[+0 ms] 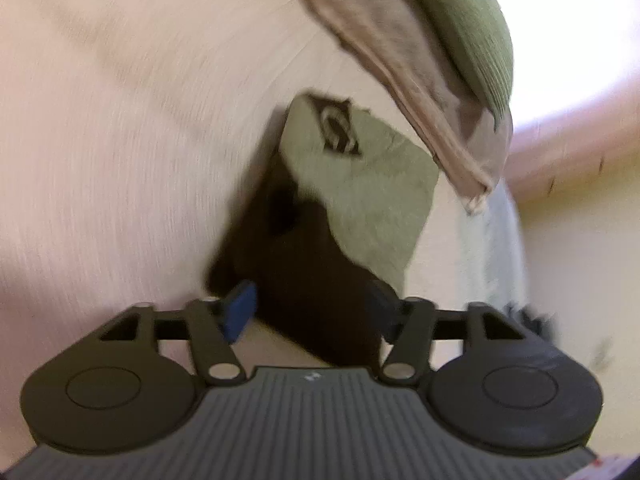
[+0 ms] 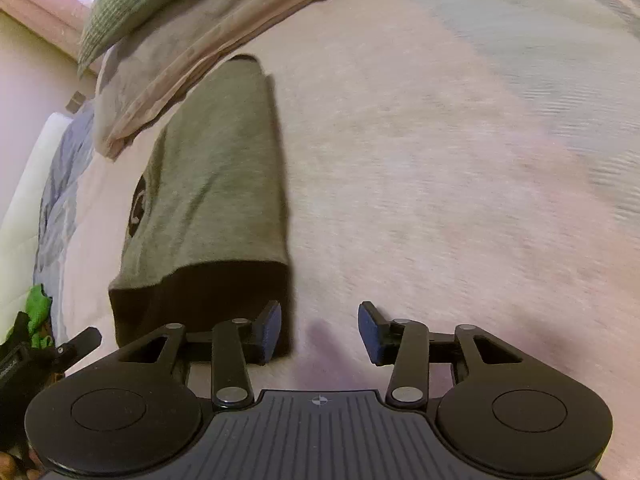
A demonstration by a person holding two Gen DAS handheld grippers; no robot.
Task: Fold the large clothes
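A folded olive-grey garment [image 2: 216, 168] with a round black print and a dark band at its near end lies on the pinkish bedsheet [image 2: 440, 200]. In the left wrist view, which is blurred, the same garment [image 1: 360, 192] shows its print, and its dark end [image 1: 304, 280] reaches down between the fingers. My left gripper [image 1: 310, 312] stands open over that dark end, its blue pads apart from each other. My right gripper [image 2: 320, 332] is open too, with only bare sheet between its pads. Its left fingertip [image 2: 272, 330] sits right beside the garment's near right corner.
A green striped pillow [image 2: 136, 0] lies on a beige-grey pillow or blanket [image 2: 172, 64] at the garment's far end. Blue-grey bedding [image 2: 60, 184] and a bright green cloth [image 2: 38, 304] lie along the bed's left edge. Open sheet stretches to the right.
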